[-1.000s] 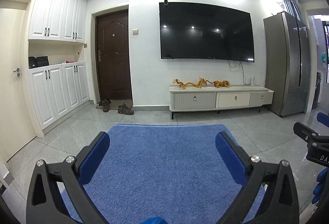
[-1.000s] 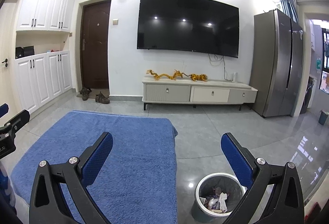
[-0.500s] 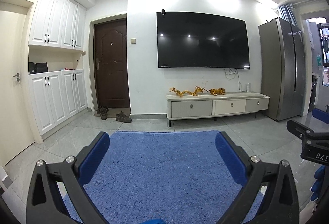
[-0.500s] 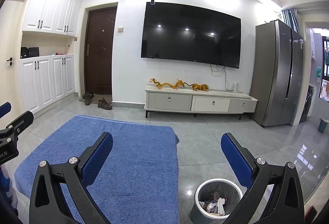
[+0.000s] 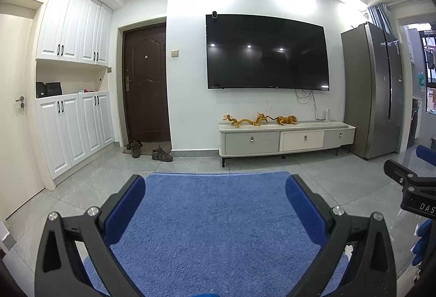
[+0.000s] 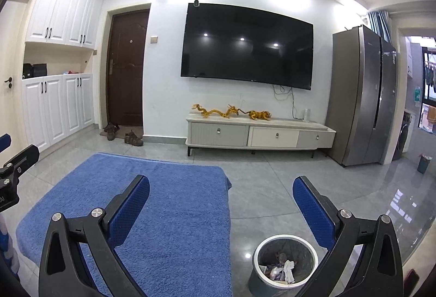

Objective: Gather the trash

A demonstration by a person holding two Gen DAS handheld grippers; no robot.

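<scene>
A round grey waste bin (image 6: 284, 264) stands on the floor tiles at the lower right of the right wrist view, with crumpled paper and scraps (image 6: 283, 268) inside. My right gripper (image 6: 221, 196) is open and holds nothing; the bin lies below and just inside its right finger. My left gripper (image 5: 215, 194) is also open and bare, held over a blue rug (image 5: 215, 220). The right gripper's body (image 5: 414, 190) shows at the right edge of the left wrist view. No loose trash shows on the rug.
A TV cabinet (image 5: 286, 137) with golden figurines stands under a wall TV (image 5: 267, 51). A steel fridge (image 6: 362, 98) is at the right, white cupboards (image 5: 70, 128) and a brown door (image 5: 147, 81) with shoes (image 5: 162, 154) at the left. A small teal bin (image 6: 423, 163) sits far right.
Both cameras have tilted upward a little, so the room sits lower in frame and more ceiling shows. Both grippers stay open and hold nothing.
</scene>
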